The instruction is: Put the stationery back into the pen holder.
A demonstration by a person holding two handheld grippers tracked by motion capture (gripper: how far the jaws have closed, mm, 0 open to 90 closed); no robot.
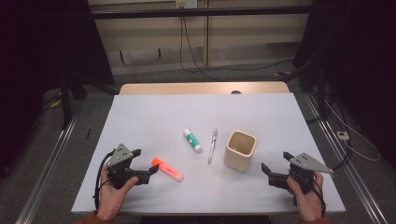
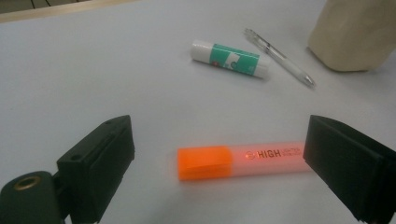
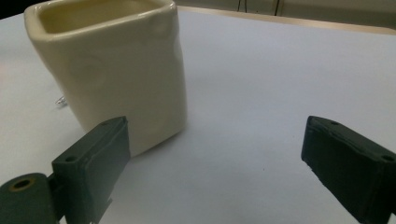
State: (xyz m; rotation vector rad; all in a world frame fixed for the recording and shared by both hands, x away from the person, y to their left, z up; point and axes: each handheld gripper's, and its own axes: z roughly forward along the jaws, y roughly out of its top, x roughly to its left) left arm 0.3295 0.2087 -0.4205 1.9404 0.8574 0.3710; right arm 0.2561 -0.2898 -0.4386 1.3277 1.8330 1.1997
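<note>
Glue stick (image 1: pixel 192 140): we see it lying flat on the counter (image 1: pixel 154 116), white cap end away from us, green label.
Pen (image 1: pixel 212 146): clear barrel, lying just right of the glue stick, apart from it (nearly parallel).
Counter: white top with a wooden strip along the far edge.
Floor (image 1: pixel 224 74): grey, with black cables trailing across it beyond the counter.
Metal rails (image 1: pixel 46 163): we find one along each side of the counter.
</note>
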